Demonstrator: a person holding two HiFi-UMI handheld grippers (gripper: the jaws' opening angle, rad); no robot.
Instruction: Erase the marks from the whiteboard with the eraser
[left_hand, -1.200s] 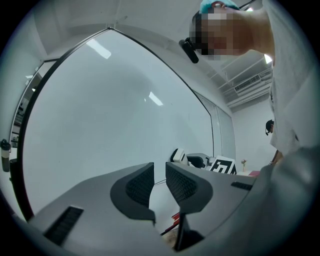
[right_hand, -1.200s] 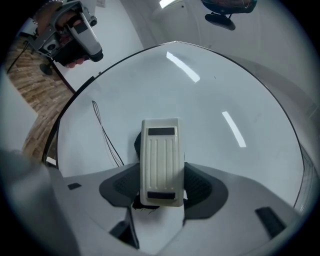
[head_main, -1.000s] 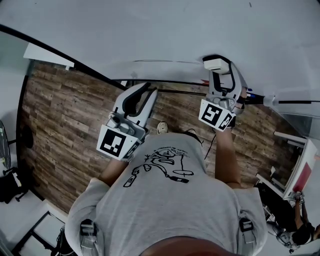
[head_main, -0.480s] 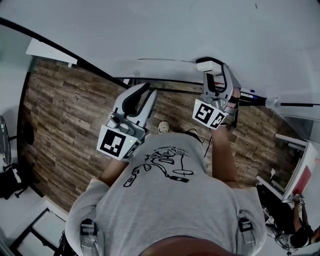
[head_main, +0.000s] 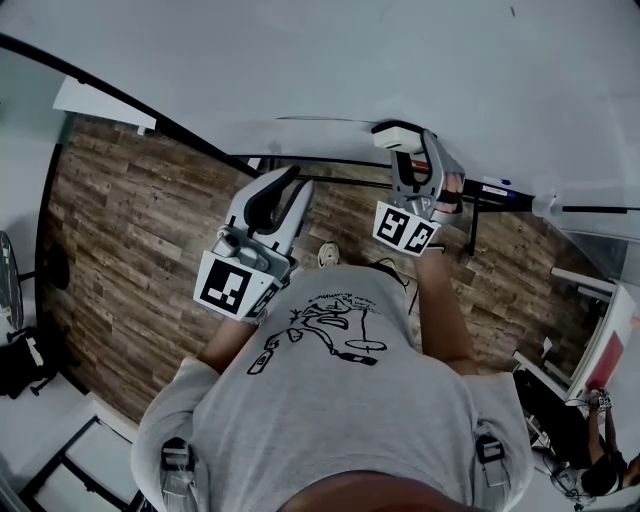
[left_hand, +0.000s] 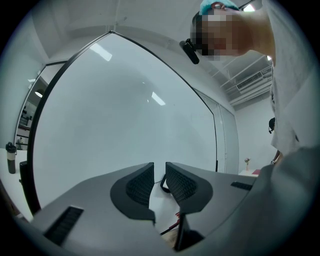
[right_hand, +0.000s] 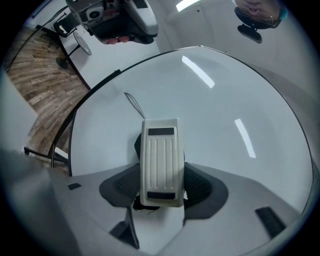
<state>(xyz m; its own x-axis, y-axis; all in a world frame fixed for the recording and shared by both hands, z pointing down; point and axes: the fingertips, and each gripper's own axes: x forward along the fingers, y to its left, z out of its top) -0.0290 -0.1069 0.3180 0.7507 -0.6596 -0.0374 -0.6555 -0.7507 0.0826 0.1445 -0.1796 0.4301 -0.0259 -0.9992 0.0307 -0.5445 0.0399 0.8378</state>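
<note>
The whiteboard fills the top of the head view. A thin dark pen line runs across it near its lower edge. My right gripper is shut on a white ribbed eraser, which sits against the board just right of that line. In the right gripper view the eraser stands between the jaws, with the thin line just beyond it on the whiteboard. My left gripper hangs lower, away from the board, shut and holding nothing. The left gripper shows only a narrow slit between its pads.
The board's black frame runs along its lower edge, over wood-plank flooring. Markers lie on a ledge right of the eraser. Another person is at the lower right. A dark bottle stands left of the board.
My right gripper has slid left along the board with the eraser, toward the thin line. The left gripper has stayed where it was.
</note>
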